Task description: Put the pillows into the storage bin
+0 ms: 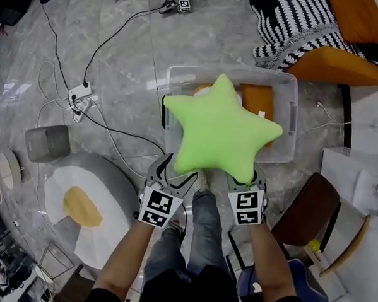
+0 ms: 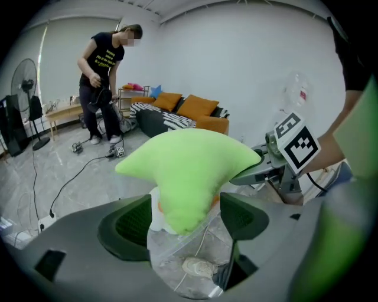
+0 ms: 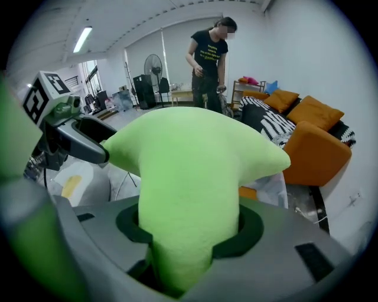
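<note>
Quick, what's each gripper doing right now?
Left gripper: open, a tip of the green star pillow between its jaws, not gripped.
Right gripper: closed on the pillow.

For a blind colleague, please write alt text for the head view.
A green star pillow hangs over a clear storage bin that already holds an orange pillow. The right gripper clamps one lower star point; the left gripper, jaws open, sits at another. Cables cross the grey floor.
</note>
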Demonstrator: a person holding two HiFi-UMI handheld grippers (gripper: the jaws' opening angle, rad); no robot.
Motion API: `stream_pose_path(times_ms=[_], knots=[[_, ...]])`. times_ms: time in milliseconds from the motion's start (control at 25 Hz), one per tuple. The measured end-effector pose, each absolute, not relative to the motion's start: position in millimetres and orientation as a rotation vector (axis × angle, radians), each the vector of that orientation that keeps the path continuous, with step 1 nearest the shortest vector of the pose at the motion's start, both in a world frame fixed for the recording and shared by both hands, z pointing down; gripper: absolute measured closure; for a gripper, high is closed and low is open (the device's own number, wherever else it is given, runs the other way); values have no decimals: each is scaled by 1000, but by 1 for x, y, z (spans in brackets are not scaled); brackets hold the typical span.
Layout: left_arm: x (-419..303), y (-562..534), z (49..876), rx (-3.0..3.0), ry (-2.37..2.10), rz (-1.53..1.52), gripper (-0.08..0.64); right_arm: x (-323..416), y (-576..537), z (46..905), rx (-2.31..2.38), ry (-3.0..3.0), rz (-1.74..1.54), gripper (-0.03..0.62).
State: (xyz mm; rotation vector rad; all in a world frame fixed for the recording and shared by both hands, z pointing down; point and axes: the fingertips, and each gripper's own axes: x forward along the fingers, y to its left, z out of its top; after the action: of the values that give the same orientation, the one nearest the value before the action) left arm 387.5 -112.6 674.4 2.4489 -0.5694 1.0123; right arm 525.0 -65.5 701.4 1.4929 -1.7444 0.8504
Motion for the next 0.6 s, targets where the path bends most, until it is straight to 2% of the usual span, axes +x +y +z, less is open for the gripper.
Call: stream_pose_path(times_ms=[240,600], knots=[[373,-116,705,2333,-618,996,185,539,-72,753,1466,-1660,889,344],[351,-101,716,2270,-641,1010,186,537,-96,777,1441,-1637,855,334]])
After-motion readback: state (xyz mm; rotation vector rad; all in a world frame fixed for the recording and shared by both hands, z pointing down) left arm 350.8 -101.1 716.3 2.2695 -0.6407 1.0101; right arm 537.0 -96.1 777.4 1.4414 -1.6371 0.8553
